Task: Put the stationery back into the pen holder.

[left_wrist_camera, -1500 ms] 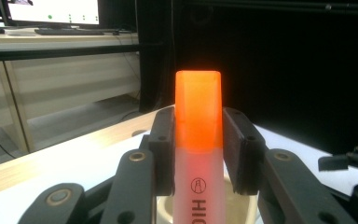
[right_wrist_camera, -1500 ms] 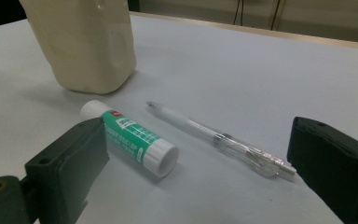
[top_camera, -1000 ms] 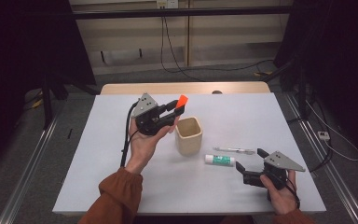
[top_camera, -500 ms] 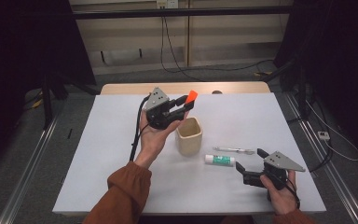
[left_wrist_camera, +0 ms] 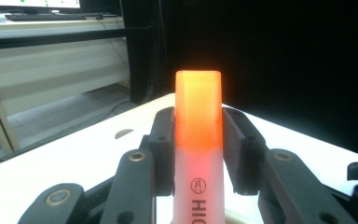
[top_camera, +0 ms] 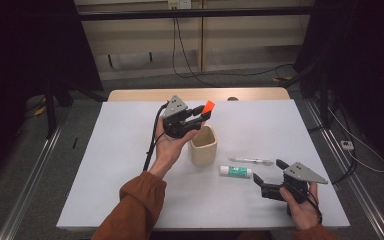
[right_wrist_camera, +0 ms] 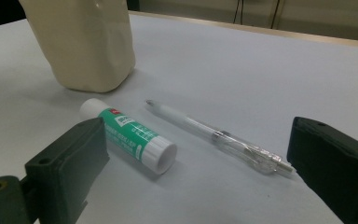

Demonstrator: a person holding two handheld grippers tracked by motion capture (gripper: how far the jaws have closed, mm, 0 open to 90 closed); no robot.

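Observation:
My left gripper is shut on an orange-capped highlighter, held in the air just above and behind the rim of a cream cup. In the left gripper view the highlighter stands upright between both black jaws, which press its sides. My right gripper rests near the table's front right with its jaws wide open, pointing left toward a green and white glue stick and a clear pen. The glue stick and pen lie in front of the open jaws, untouched.
The white table has bare surface at the left and at the far right. A wooden strip runs along its far edge. The left gripper's cable hangs down beside the forearm. Dark floor and rails surround the table.
The left hand has carried the highlighter to the right and slightly down, from left of the cup to above its far rim. The right gripper has stayed where it was.

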